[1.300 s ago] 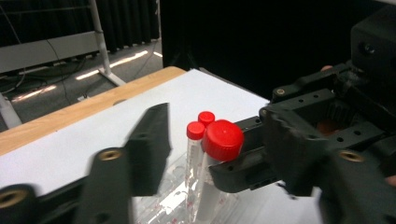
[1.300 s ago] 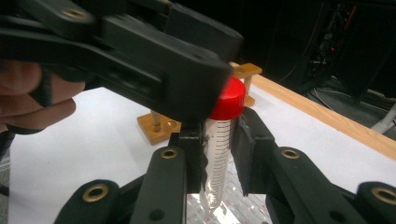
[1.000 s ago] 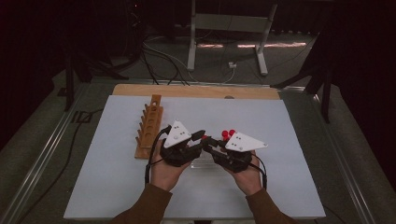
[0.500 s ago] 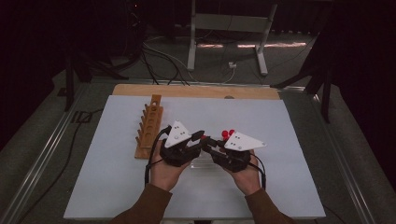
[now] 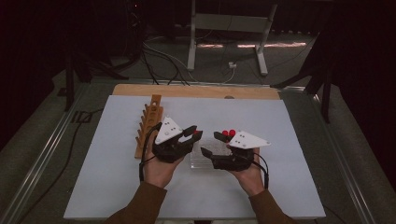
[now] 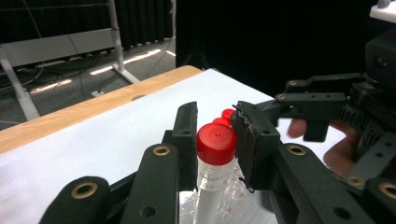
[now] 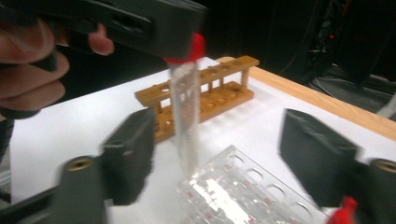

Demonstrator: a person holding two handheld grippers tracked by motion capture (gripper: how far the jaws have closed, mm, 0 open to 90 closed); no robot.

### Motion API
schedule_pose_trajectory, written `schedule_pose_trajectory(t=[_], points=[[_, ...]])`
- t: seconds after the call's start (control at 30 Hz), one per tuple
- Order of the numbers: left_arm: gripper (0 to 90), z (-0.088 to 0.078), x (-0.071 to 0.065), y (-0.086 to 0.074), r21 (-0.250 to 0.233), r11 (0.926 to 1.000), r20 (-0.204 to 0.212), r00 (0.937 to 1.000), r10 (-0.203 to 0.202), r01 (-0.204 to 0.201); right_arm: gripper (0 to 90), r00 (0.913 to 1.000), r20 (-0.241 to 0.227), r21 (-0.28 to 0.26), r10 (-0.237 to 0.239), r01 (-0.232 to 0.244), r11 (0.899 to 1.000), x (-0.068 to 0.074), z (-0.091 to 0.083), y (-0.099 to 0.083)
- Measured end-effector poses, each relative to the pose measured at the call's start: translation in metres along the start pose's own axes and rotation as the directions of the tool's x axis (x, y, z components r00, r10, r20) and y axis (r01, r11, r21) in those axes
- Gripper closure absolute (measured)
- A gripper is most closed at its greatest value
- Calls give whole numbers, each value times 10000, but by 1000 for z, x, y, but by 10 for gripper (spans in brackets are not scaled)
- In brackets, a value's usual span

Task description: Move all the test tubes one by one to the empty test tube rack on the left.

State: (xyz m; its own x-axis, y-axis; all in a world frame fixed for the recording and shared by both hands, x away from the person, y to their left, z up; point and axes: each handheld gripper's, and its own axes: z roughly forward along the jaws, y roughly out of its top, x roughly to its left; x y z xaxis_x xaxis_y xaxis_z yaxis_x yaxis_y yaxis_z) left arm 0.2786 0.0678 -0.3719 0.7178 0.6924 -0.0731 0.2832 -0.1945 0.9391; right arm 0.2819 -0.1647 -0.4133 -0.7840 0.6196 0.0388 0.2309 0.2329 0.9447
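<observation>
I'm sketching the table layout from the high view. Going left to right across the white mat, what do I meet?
Wooden tube rack → left gripper → clear plastic rack → right gripper, with red-capped tubes just behind it.

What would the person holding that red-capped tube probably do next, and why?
Probably lift the tube straight up out of the clear rack. The left gripper is clamped on its red cap, and the right gripper has just been opening its jaws, now well clear of the tube.
</observation>
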Motion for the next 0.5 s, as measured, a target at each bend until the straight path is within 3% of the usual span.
schedule_pose_trajectory(t=[0.2, 0.5], points=[[719, -8, 10, 0, -237, 9996, -231, 9996, -175, 169, 99, 9992, 244, -132, 310, -307, 9994, -12, -11, -5], [718, -20, 25, -1, -324, 9993, -624, 9979, -184, 164, 22, 9954, 795, -116, 532, -524, 9986, -32, -33, -18]])
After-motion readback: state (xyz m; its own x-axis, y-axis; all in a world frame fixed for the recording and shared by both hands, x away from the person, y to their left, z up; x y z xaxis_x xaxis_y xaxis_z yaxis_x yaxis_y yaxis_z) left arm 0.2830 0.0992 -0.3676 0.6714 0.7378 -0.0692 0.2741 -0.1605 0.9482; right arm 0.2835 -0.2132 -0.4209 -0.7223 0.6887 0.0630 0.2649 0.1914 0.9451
